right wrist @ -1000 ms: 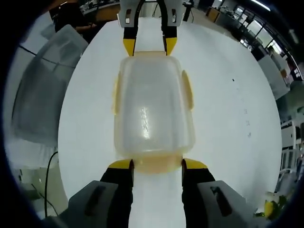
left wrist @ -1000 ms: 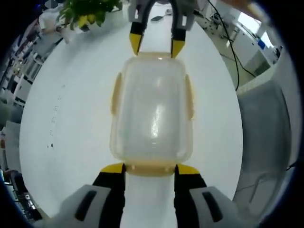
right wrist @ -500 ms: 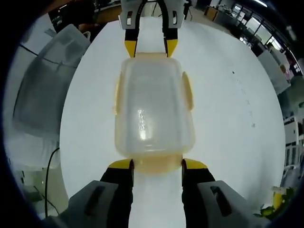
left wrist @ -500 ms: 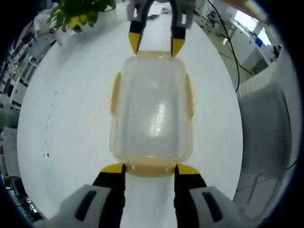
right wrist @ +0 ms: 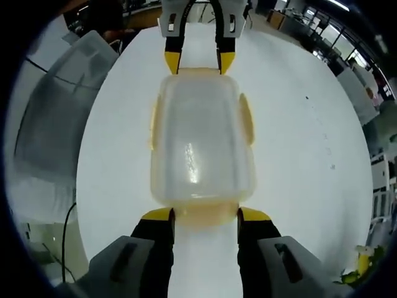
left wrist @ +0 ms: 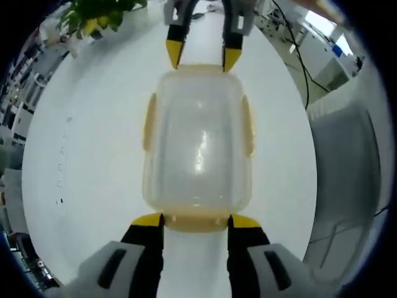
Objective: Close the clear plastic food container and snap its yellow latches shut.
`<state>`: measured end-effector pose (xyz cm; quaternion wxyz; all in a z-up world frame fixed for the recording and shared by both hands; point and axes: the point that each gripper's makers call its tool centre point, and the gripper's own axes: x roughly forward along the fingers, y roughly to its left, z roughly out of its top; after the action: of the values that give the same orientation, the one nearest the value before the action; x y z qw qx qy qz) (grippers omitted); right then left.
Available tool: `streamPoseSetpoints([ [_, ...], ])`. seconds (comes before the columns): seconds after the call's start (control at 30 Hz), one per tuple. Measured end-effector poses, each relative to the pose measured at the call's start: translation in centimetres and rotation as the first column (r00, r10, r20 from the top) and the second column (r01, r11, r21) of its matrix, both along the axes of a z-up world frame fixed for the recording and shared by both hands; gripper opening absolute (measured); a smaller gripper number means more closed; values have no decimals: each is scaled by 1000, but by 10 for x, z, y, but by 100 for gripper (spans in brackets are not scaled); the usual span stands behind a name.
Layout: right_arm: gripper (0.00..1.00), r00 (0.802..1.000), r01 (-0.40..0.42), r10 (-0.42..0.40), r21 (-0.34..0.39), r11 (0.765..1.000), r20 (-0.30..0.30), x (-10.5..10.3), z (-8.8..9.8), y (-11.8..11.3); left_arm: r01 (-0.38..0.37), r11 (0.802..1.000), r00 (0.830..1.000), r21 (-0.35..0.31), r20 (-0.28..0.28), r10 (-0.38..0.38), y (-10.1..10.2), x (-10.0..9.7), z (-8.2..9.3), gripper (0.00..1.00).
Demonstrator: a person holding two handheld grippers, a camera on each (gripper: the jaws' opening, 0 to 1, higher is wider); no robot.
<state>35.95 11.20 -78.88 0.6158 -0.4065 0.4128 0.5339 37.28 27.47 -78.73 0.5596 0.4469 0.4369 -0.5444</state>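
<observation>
At frame centre the container (left wrist: 198,139) is flanked by both open, empty claws; end latches should be pressed evenly.

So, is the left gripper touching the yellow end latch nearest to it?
Touching: in the left gripper view, left gripper tips meet the end latch of the container.

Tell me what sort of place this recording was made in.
Probably a lab or workshop rather than a kitchen. The clear container sits on a bare white table; beyond it are cables, cluttered workbenches and a potted plant.
</observation>
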Motion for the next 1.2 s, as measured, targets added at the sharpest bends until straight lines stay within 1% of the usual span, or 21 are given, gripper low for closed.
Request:
streamPoseSetpoints([
  [0.13, 37, 1000, 13, -13, 14, 1000, -11, 0, -3, -1, -10, 1000, 1000, 1, -3, 10, 0, -3, -2, 35],
  [0.2, 37, 1000, 8, -8, 5, 1000, -18, -3, -6, -1, -9, 1000, 1000, -1, -5, 9, -2, -6, -4, 35],
  [0.23, 37, 1000, 8, -8, 5, 1000, -17, -3, -5, -1, -7, 1000, 1000, 2, -6, 7, -2, -6, -4, 35],
  [0.57, 37, 999, 15, -14, 13, 1000, -31, -3, -6, -2, -15, 1000, 1000, 7, -4, 15, 1, -3, -6, 35],
  [0.6, 31, 997, 27, -27, 3, 1000, -67, -8, -10, -4, -16, 1000, 1000, 5, -5, 16, 1, -3, -6, 35],
  [0.63, 19, 991, 26, -26, -1, 1000, -133, -20, -13, -4, -26, 1000, 1000, -3, -11, 26, 0, -4, -6, 35],
  [0.67, 9, 994, 0, -3, -29, 1000, -106, -18, -21, -8, -50, 999, 999, -12, -18, 50, 0, -3, -6, 35],
  [0.7, 9, 998, 2, -3, -33, 999, -60, -12, -26, -9, -54, 998, 998, -16, -20, 54, 0, -3, -6, 35],
  [0.73, 12, 999, 28, -28, -14, 1000, -43, -10, -31, -7, -51, 999, 999, -20, -18, 50, 1, -3, -6, 35],
  [0.77, 13, 998, 34, -34, -16, 999, -56, -12, -32, -7, -50, 999, 999, -22, -17, 49, 1, -4, -6, 35],
  [0.8, 15, 991, 74, -70, 25, 997, -113, -21, -35, -2, -49, 998, 999, -30, -16, 48, 1, -5, -6, 35],
  [0.83, 18, 988, 89, -87, 16, 996, -131, -23, -36, -5, -47, 998, 999, -33, -14, 46, 2, -5, -7, 35],
  [0.87, 20, 990, 78, -74, 28, 997, -120, -21, -37, -4, -45, 998, 999, -37, -13, 44, 3, -4, -8, 35],
  [0.9, 20, 991, 78, -74, 30, 996, -114, -21, -38, -5, -43, 998, 999, -36, -11, 43, 4, -3, -10, 35],
  [0.93, 18, 990, 83, -78, 31, 996, -115, -21, -38, -5, -36, 999, 999, -22, -4, 36, 7, -4, -13, 31],
  [0.97, 19, 989, 93, -88, 36, 995, -123, -21, -38, -5, -15, 999, 1000, 42, -9, 16, 17, -6, -19, 24],
  [1.0, 20, 987, 100, -95, 40, 994, -127, -22, -38, -5, -10, 998, 1000, 68, -22, 12, 21, -9, -23, 22],
  [1.03, 22, 985, 112, -105, 42, 993, -136, -23, -39, -6, -34, 998, 999, 54, -29, 35, 21, -9, -28, 23],
  [1.1, 23, 981, 134, -128, 33, 990, -145, -24, -42, -11, -82, 996, 995, 44, -49, 84, 25, -12, -31, 27],
  [1.2, 22, 978, 144, -140, 13, 990, -157, -27, -47, -20, -113, 993, 992, 26, -45, 114, 31, -13, -28, 27],
])
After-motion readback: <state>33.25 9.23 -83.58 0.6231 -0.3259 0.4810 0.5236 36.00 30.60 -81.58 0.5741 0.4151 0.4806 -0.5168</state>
